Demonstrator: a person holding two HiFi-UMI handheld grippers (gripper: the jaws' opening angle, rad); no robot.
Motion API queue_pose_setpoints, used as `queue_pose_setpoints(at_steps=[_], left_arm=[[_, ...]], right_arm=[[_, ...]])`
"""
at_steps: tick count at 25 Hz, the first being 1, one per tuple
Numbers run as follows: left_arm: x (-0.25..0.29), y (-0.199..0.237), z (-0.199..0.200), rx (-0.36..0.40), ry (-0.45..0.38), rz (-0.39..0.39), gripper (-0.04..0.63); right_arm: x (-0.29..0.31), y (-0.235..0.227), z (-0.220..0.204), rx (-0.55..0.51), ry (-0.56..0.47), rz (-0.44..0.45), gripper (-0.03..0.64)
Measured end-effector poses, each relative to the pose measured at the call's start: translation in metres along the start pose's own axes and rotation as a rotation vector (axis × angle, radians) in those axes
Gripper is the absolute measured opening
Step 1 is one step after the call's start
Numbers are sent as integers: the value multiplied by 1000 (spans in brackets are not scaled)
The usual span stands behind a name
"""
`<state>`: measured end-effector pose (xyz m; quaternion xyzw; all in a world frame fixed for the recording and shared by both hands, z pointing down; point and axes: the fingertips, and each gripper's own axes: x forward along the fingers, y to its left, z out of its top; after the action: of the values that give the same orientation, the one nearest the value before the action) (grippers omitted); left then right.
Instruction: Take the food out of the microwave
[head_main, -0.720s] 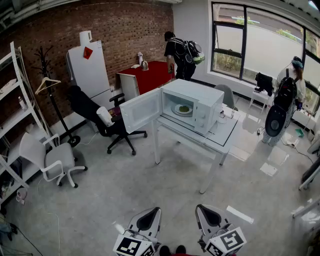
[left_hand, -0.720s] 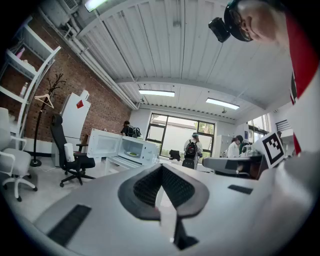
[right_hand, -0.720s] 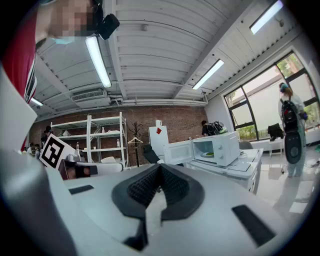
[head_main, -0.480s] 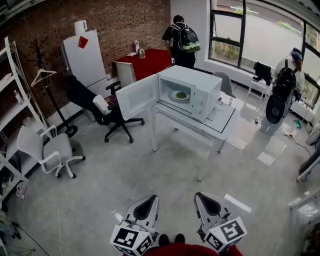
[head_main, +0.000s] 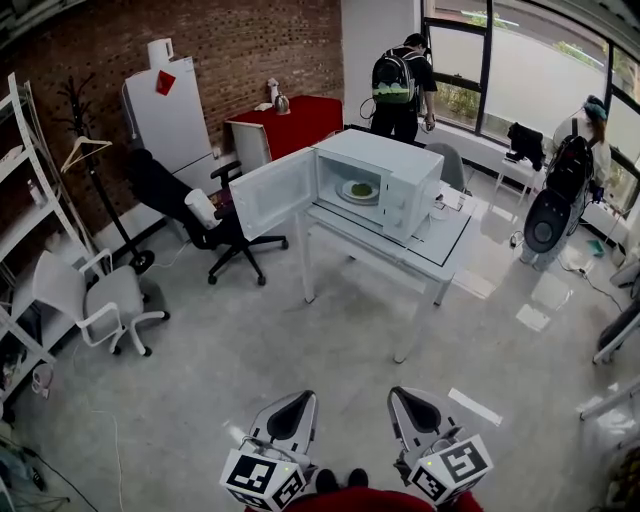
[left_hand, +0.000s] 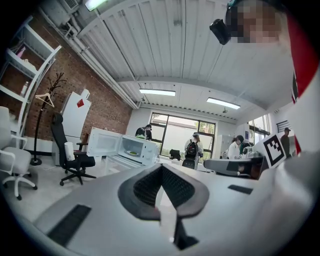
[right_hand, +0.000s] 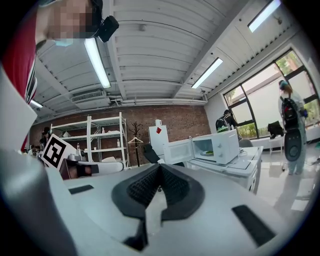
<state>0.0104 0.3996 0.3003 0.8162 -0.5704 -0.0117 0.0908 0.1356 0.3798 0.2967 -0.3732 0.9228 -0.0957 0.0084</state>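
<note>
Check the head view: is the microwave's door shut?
No, the microwave door stands swung wide open, so the plate of green food inside the microwave is in plain sight.

The back wall (head_main: 240, 50) is made of red-brown bricks. The floor (head_main: 270, 370) is grey and smooth. A white fridge (head_main: 165, 115) stands by the brick wall, and a red table (head_main: 305, 120) is near it. A black chair (head_main: 185, 215) on wheels and a white chair (head_main: 95, 300) stand at the left. Behind them is a dark coat stand (head_main: 90, 150) with a hanger. White shelves (head_main: 25, 190) fill the left edge. A white bench (head_main: 450, 255) stands in the middle. Big windows (head_main: 540, 75) let in daylight on the right. Long lights (left_hand: 157, 92) shine on the white ceiling (left_hand: 165, 45).
</note>
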Motion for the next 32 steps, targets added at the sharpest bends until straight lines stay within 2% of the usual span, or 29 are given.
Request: queue_pose_setpoints(at_steps=[8, 22, 26, 32], left_arm=[[23, -5, 2, 6, -10, 1, 11], [70, -20, 18, 84, -31, -9, 11], [86, -6, 20, 74, -27, -3, 11], [127, 42, 21, 64, -19, -3, 11]], right_arm=[[-3, -31, 4, -3, 0, -36, 14], [1, -67, 12, -16, -27, -38, 14], [20, -77, 15, -2, -36, -45, 14], [79, -95, 13, 2, -26, -55, 14]])
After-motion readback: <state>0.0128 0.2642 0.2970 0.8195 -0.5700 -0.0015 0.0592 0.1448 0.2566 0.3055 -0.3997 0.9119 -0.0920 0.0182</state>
